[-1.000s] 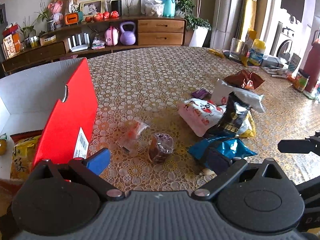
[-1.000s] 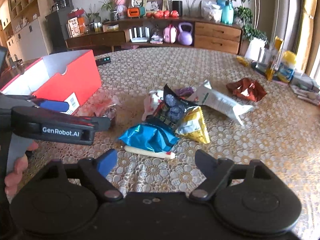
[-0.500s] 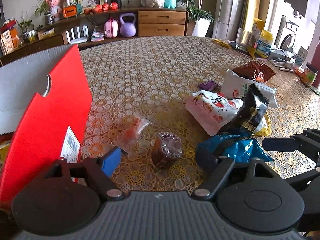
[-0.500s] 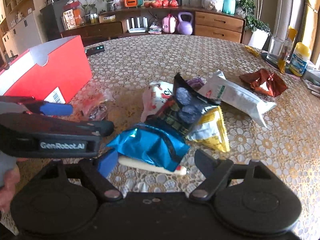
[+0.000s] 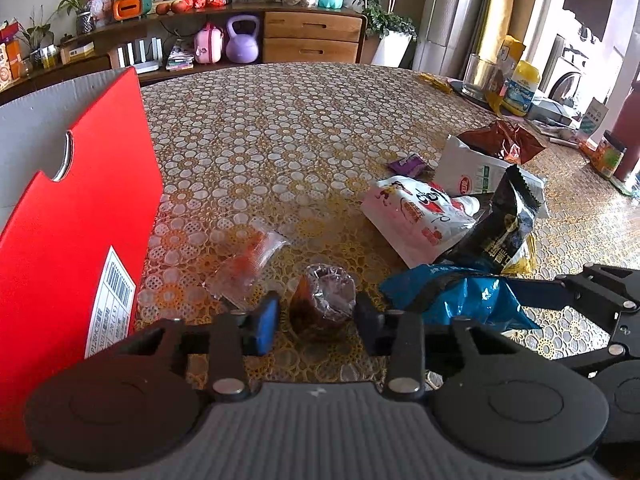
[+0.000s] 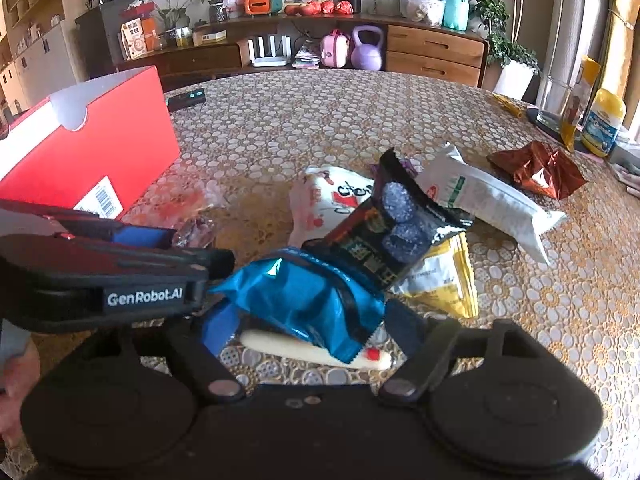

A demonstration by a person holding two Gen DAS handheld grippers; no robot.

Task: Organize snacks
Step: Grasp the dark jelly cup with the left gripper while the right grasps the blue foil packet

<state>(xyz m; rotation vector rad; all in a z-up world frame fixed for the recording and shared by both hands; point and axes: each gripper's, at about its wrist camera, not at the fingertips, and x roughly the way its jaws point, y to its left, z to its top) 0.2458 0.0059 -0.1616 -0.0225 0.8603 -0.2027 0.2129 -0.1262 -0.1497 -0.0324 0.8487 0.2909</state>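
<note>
My left gripper [image 5: 316, 320] is open, its jaws on either side of a small brown wrapped cake [image 5: 324, 300] on the table; small gaps show at both pads. My right gripper [image 6: 308, 332] is open around the blue foil snack bag [image 6: 304, 300], which lies over a white stick snack [image 6: 296, 350]. Behind it lie a black bag [image 6: 384, 232], a yellow bag [image 6: 444, 280], a white-and-red bag [image 6: 324, 200], a long white bag [image 6: 488, 196] and a brown foil bag [image 6: 540, 168]. A clear packet with orange pieces [image 5: 248, 264] lies beside the red box [image 5: 76, 216].
The red box [image 6: 80, 148] stands open at the left. A remote [image 6: 186, 98] lies behind it. A glass [image 6: 554, 100] and a yellow-lidded bottle [image 6: 604, 120] stand at the table's far right. A small purple packet [image 5: 408, 164] lies mid-table. A sideboard runs along the back wall.
Both grippers have moved forward and down. The left jaws have narrowed around the brown cake. The right jaws have come to straddle the blue bag.
</note>
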